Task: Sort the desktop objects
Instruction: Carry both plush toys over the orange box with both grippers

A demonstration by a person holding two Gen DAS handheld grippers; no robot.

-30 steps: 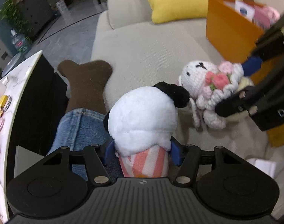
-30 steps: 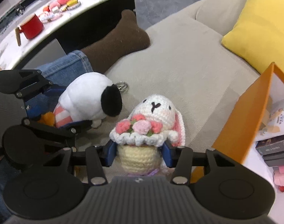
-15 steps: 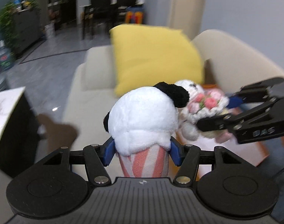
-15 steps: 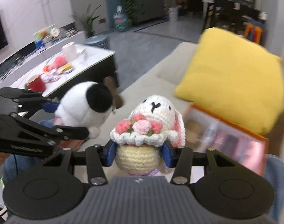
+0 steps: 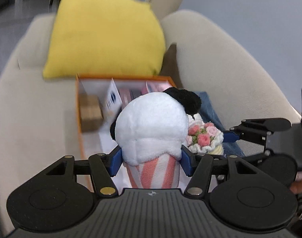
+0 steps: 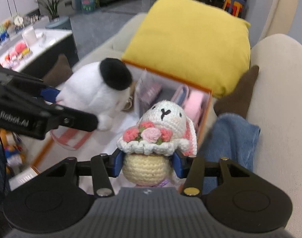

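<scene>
- Two soft toys are in play: one white plush panda [image 5: 152, 127] with a black ear and a pink-striped base, and one crocheted bunny [image 6: 162, 127] with pink roses and a cream body.
- One orange box [image 5: 77, 107] sits on the beige sofa [image 5: 220, 63], open at the top, with one brown carton [image 5: 90, 113] at its 9 o'clock side and several pink and white packets toward 12 o'clock; blur keeps me from counting those.
- One yellow cushion [image 6: 190, 45] leans on the sofa at 12 o'clock of the box, one brown cushion [image 6: 240, 97] at 2 o'clock, and one folded blue cloth [image 6: 230, 138] lies just beside the box at 3 o'clock.
- One white worktop [image 6: 45, 43] stands well apart at 10 o'clock in the right wrist view, with small pink, red and yellow things too blurred to count.
- The left gripper [image 5: 151, 159] has its jaws fairly wide, both blue pads pressed against the panda's striped base; the toy stands upright between them, hanging over the box's open top.
- The right gripper [image 6: 148, 165] has its jaws part-way apart, clamped on the bunny's cream body, which also sits upright above the box, just beside the panda at its 3 o'clock.
- The two toys are close together; I cannot tell whether they touch.
</scene>
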